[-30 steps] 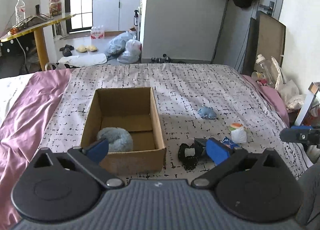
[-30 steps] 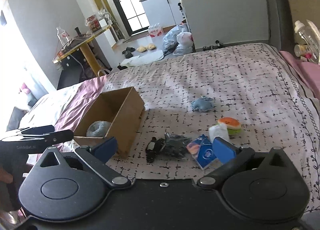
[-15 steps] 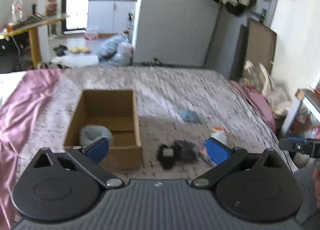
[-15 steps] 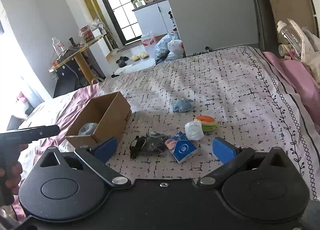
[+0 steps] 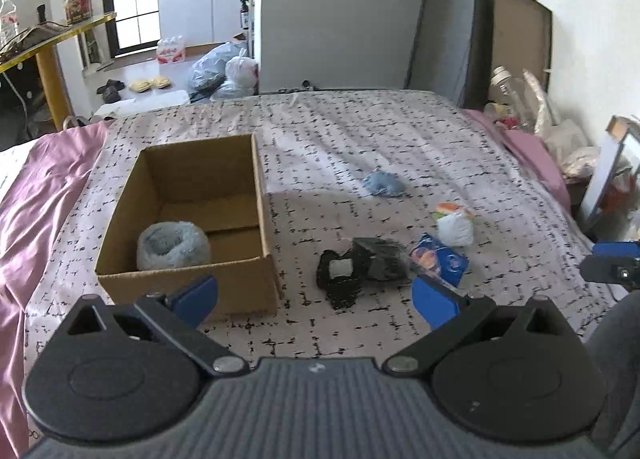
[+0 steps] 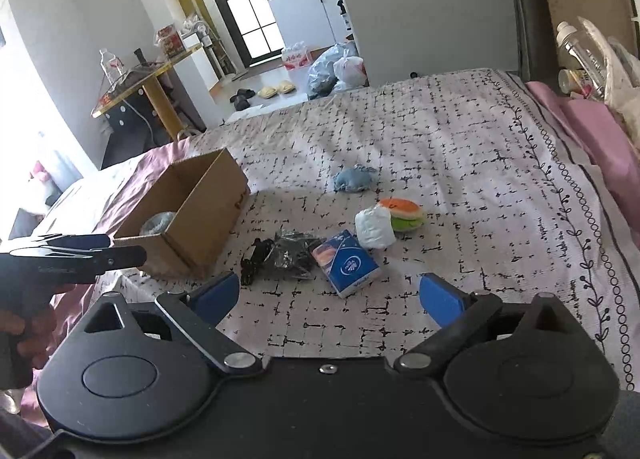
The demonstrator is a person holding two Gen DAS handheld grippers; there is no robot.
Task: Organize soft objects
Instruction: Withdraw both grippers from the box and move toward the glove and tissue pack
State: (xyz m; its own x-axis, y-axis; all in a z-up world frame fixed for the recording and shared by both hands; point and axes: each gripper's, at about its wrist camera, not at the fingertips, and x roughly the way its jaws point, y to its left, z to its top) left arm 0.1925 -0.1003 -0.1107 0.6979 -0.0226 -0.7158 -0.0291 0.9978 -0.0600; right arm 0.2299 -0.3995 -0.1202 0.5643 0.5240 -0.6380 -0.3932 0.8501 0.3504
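Hovering over the bed (image 6: 460, 147), the right gripper (image 6: 332, 295) has nothing between its blue pads; its jaws have just been closing a little but stand wide and released. The left gripper (image 5: 316, 295) is likewise spread and empty, low over the near corner of the cardboard box (image 5: 256, 179).

One fluffy blue-grey ring (image 5: 173, 245) already lies inside the box. The rest are loose on the bedspread to the box's right: a black bundle (image 6: 286, 255), a blue tissue pack (image 6: 347, 267) just beside it, a white soft wad (image 6: 374, 227) touching a plush burger (image 6: 404, 213), and a small blue soft toy (image 6: 354, 179) farther back.

Judging by where the right gripper points, the tissue pack or the black bundle looks like the next target. The risks I see:

- The two lie so close that a wide closing could catch both, or drag the bundle's loose edge along.
- The bedspread is soft and wrinkled; pressing down too far could pinch fabric with the object and tug the box.
- The white wad and burger touch, so lifting one may roll the other away.
- The left gripper sits close to the box wall and could nudge or tip the light box, or block a drop into it.
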